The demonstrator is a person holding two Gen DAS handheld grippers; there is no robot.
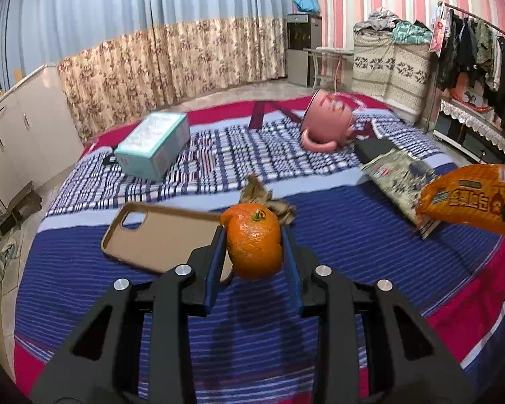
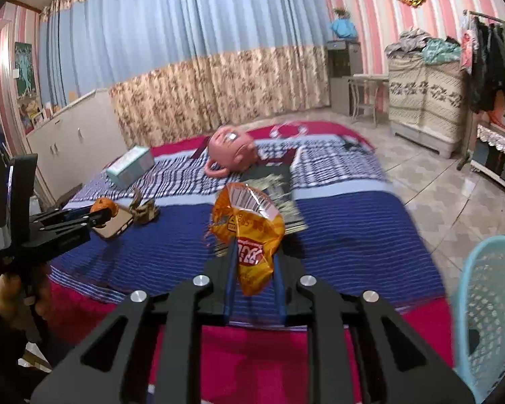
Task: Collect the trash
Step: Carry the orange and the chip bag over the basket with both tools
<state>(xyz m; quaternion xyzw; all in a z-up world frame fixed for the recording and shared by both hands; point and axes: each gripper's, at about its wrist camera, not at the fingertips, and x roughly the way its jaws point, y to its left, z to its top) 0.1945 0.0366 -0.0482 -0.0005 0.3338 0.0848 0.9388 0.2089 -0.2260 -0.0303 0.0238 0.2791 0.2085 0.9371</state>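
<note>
1. The bed (image 2: 336, 222) carries everything; I stand at its near edge, and my turquoise mesh basket (image 2: 488, 309) stands on the floor off its near right corner, low at the right edge of the right wrist view.
2. My right hand-held gripper (image 2: 254, 262) is clamped on the orange snack bag (image 2: 249, 235), long axis upright, lifted clear of the bed. The basket lies to its right and below, so this hand is the nearer one.
3. My left hand-held gripper (image 1: 254, 249) is clamped on the orange peel (image 1: 254, 240), above the tan phone case (image 1: 158, 235). It sits far to the left, so I judge it must cross the whole bed edge rightward.
</note>
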